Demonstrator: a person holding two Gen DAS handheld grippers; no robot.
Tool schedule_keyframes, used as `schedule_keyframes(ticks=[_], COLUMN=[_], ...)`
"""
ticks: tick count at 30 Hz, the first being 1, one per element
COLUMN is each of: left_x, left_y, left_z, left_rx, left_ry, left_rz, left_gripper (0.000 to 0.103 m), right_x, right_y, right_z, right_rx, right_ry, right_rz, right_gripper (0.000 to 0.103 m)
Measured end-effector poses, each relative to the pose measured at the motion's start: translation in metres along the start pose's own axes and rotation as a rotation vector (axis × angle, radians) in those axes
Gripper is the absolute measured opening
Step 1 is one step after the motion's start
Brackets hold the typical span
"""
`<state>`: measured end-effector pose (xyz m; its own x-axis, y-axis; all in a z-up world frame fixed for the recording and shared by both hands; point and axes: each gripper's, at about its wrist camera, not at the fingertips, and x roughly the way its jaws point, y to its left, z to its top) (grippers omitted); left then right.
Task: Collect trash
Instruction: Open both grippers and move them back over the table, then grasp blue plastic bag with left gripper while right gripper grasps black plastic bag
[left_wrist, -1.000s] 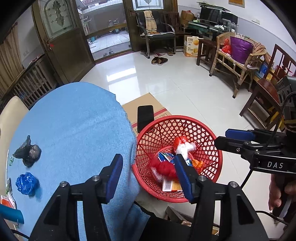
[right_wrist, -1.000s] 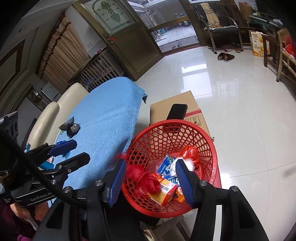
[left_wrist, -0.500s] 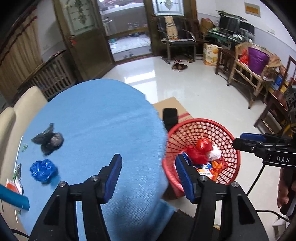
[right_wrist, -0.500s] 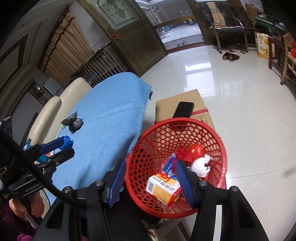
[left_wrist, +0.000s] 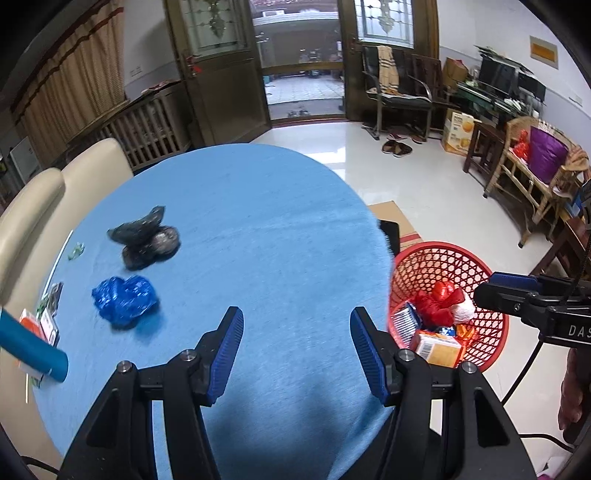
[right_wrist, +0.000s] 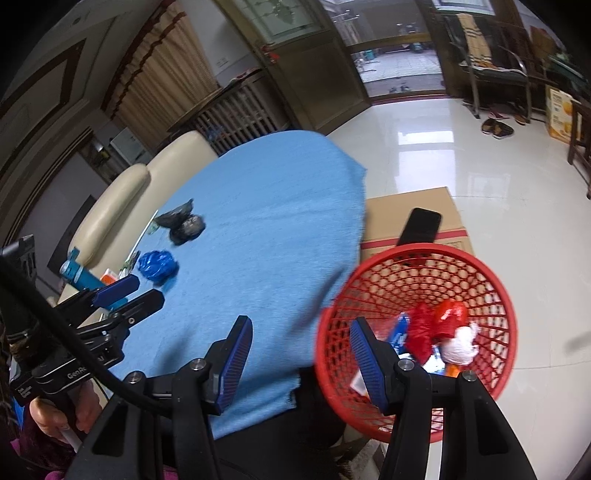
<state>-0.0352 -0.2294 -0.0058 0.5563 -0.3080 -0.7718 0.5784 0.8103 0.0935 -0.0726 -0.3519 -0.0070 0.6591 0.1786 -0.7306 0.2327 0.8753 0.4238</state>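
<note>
Grippers: 2, left gripper (left_wrist: 296, 350), right gripper (right_wrist: 301, 356)
Red basket (right_wrist: 495, 280): 1
Bags on blue cloth (left_wrist: 258, 229): 2, dark bag (left_wrist: 146, 238), blue bag (left_wrist: 123, 301)
Cardboard box (right_wrist: 410, 214): 1
Black phone (right_wrist: 421, 225): 1

The left black two-finger gripper with blue ribbed pads (left_wrist: 296, 345) points steeply downward, jaws apart, nothing between them. The right black gripper with blue pads (right_wrist: 301, 350) tilts down likewise, jaws parted and empty. A hand (right_wrist: 61, 415) at eight o'clock grasps the left handle.
</note>
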Motion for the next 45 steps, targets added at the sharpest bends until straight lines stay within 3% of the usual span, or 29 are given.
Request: schedule_keyframes(ticks=[11, 23, 30, 45], left_x=[-0.004, -0.006, 0.003, 0.026], left_y=[0.068, 0.178, 0.215, 0.251], left_z=[-0.033, -0.088, -0.107, -0.116], left_rx=[-0.167, -0.425, -0.473, -0.502], left_ry=[0.008, 0.045, 0.061, 0.115], left_rz=[0.037, 0.176, 0.232, 0.219], left_gripper=[0.061, 0.061, 0.061, 0.061], right_x=[0.019, 0.063, 0.111, 0.241], right_y=[0.045, 0.118, 0.176, 0.258], right_z=[0.002, 0.023, 0.057, 0.132], right_rx=[-0.083, -0.233, -0.37, -0.53], right_ry=[0.045, 0.068, 0.06, 0.15], right_rz=[0.0, 0.044, 0.095, 0.146], right_gripper=[0.059, 0.059, 0.059, 0.059])
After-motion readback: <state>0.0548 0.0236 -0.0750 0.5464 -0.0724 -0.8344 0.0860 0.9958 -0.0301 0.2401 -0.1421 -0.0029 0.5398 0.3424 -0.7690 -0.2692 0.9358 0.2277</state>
